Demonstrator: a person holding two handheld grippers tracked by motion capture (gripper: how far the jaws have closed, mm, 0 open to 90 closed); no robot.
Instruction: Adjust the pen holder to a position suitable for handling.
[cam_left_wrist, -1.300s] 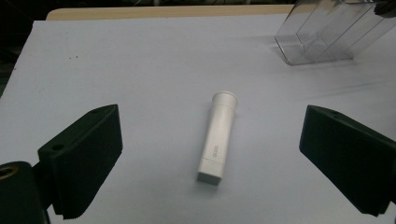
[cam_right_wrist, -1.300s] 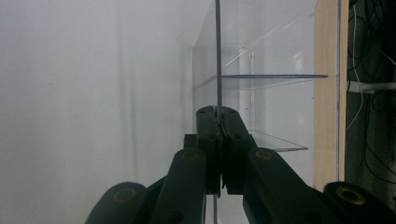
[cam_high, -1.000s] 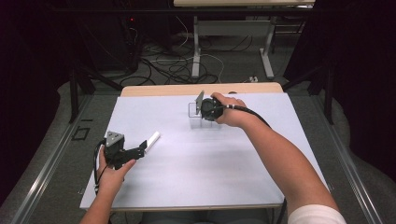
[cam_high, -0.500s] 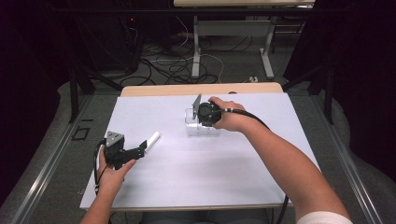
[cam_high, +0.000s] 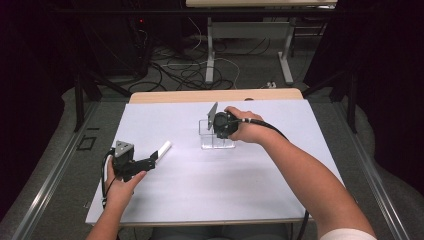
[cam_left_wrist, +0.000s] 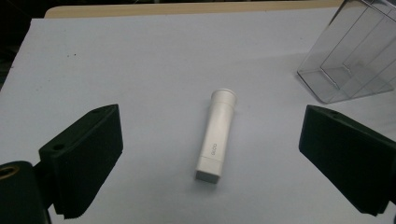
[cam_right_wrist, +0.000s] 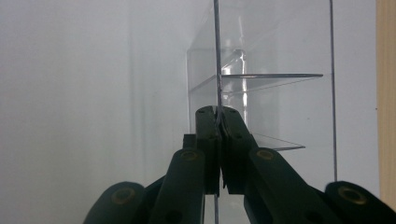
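A clear plastic box (cam_high: 216, 136) with inner dividers stands at the middle of the white table. My right gripper (cam_high: 216, 125) is shut on one thin wall of the clear box (cam_right_wrist: 261, 93), the pane pinched between its jaws. A white tube (cam_high: 163, 149) lies on the table left of the box. The white tube (cam_left_wrist: 215, 135) points away between the wide-spread jaws of my left gripper (cam_left_wrist: 215, 168), which is open and holds nothing. My left gripper (cam_high: 148, 162) sits just short of the tube, near the table's left side.
The white sheet (cam_high: 250, 175) covers the table, with a wooden edge (cam_high: 215, 95) at the far side. Cables (cam_high: 185, 70) and table legs stand on the floor beyond. The person's right forearm (cam_high: 310, 175) crosses the right half of the table.
My right gripper has slid the clear box a little left and nearer. The left gripper and the white tube have stayed put.
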